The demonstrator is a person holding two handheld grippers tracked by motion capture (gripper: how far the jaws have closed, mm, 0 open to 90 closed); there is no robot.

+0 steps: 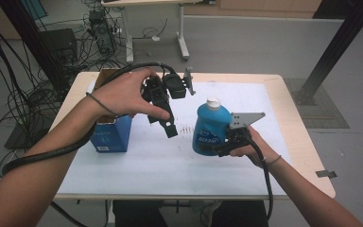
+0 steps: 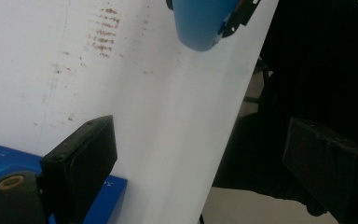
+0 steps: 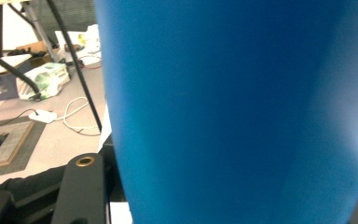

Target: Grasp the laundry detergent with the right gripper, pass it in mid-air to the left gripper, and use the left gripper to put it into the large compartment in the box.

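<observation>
Two handheld grippers work over our white table (image 1: pixel 137 161). Our right gripper (image 1: pixel 224 142), at about four o'clock from the table's centre, is clamped around the lower body of a blue bottle (image 1: pixel 210 127) with a white cap (image 1: pixel 213 103), held upright just above the surface. Our left gripper (image 1: pixel 163 111) hovers at ten o'clock of the bottle, jaws spread wide and holding nothing. A blue carton (image 1: pixel 111 135) stands at nine o'clock.

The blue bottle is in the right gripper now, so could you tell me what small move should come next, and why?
Probably bring the left gripper to the white cap. The right gripper holds the bottle upright with the cap on, and the left gripper's jaws are open and empty beside it.
</observation>
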